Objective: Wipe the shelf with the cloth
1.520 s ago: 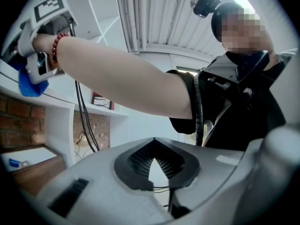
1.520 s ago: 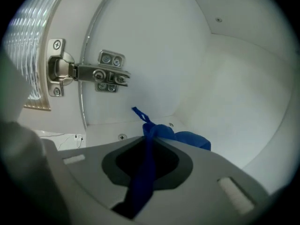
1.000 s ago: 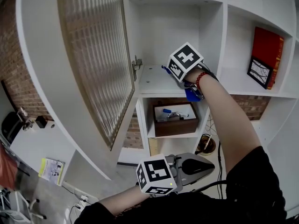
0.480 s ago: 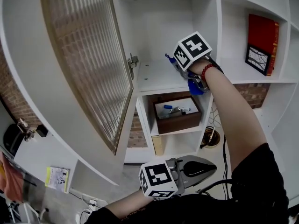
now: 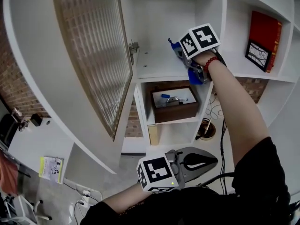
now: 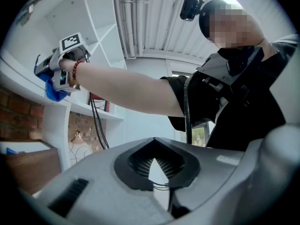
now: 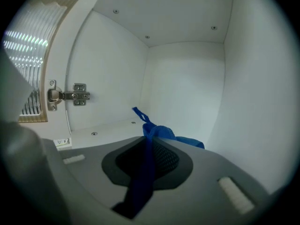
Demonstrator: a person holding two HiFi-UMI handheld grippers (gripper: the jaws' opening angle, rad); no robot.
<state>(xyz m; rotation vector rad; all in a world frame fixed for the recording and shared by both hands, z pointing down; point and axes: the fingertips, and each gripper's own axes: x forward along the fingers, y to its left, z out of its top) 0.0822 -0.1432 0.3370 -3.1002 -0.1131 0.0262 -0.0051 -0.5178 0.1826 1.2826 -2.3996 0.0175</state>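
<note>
In the upper shelf (image 5: 157,65) compartment, beside the open ribbed-glass door (image 5: 89,55): right claw (image 5: 175,48), clamped on a blue cloth (image 7: 158,133); cloth bunched ahead of its tips, contact with the board not discernible; left claw (image 5: 213,162), low near the body, jaws together, nothing held; brown box (image 5: 173,109), compartment below.

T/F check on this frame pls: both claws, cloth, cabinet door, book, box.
1. The right claw is shut on the blue cloth. True.
2. The left claw grips a second cloth. False: it is shut on nothing, held low.
3. The cabinet door is closed. False: it stands swung open.
4. A red book stands in the compartment to the right. True.
5. The brown box shares the right claw's compartment. False: it sits one compartment below.
</note>
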